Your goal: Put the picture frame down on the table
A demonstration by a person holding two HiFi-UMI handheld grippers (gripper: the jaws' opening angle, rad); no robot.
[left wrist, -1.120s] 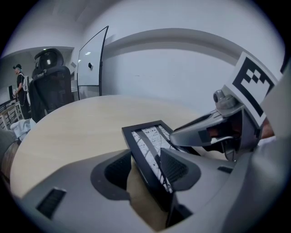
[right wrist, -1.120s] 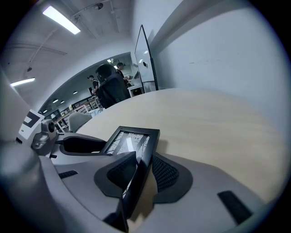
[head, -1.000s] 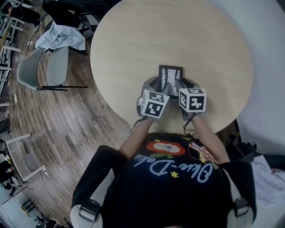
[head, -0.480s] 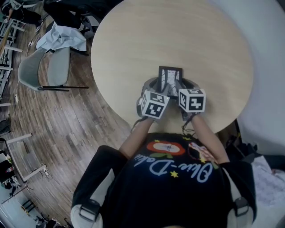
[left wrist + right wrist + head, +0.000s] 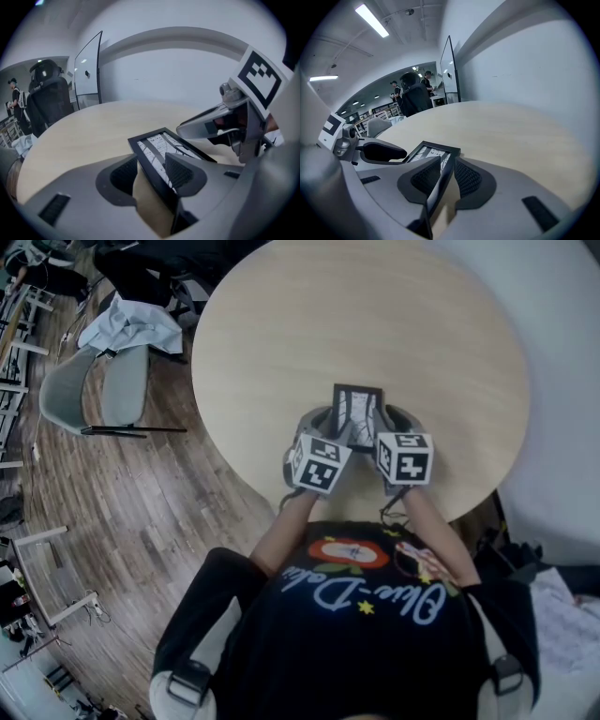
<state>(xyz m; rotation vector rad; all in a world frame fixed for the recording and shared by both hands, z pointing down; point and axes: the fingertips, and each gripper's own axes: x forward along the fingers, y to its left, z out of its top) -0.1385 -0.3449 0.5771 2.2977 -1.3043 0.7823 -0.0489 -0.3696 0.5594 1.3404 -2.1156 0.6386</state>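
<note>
Edging slightly back toward the near edge since a second ago, the picture frame is hovering low over the round table, just in front of the person holding it. The left gripper is pinching the frame's left edge, one ribbed pad lying on the glass and the other coming up behind. The right gripper is clamping the opposite edge between its dark, textured pads. Gripping both sides is apparently keeping the flat rectangle level and steady for a gentle set-down. From either claw it is reading as slightly tilted, and whether its bottom is touching wood yet is not clear. The frame's moulding is showing thin, black and matte around a pale, glossy print. The tabletop beneath is looking smooth, light-grained and bare.
</note>
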